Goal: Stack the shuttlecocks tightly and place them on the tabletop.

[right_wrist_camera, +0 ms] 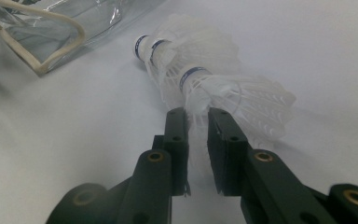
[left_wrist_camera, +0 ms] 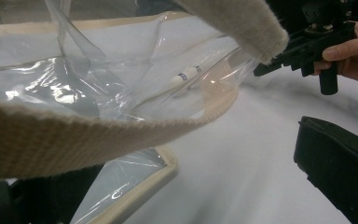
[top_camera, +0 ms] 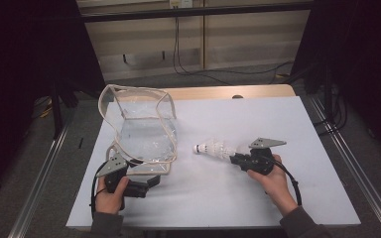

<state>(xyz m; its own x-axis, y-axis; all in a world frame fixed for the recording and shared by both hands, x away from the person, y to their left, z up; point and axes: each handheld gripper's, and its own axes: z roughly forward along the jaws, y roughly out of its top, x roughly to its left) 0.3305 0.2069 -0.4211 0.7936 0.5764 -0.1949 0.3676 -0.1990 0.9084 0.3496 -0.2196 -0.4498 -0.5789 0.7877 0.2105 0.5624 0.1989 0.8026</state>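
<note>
a: grey floor and dark curtains ring a white-topped bench (top_camera: pixel 278 198). what sits at the left?

b: a clear plastic bag (top_camera: pixel 144 124) with cream webbing trim stands on the bench's left half, its mouth gaping up and toward the right. the left gripper (top_camera: pixel 129 181) is at the bag's near edge. in the left gripper view a cream strap (left_wrist_camera: pixel 74 135) crosses right in front of the camera and seems to run between the jaws, but whether they pinch it i cannot tell.

a: and to the right?

b: a stack of white shuttlecocks (top_camera: pixel 217 148), nested one in another, is held just off the bag's right side, near the middle of the bench. the right gripper (top_camera: pixel 238 158) has its jaws narrowed onto the feather end (right_wrist_camera: pixel 200 116) of the stack; the right gripper view shows the pads pressing the feathers from both sides.

a: which way does the stack point?

b: its long axis runs left to right across the bench, roughly level. the cork tips (right_wrist_camera: pixel 142 46) with blue bands lead, pointing left at the bag; the feather skirts trail right into the jaws.

a: how far along is the job?

b: i'd judge the pick-up done and the bag held ready. the shuttlecocks are still outside, near the opening but apart from it. what remains is carrying them left through the mouth and letting go inside.
</note>
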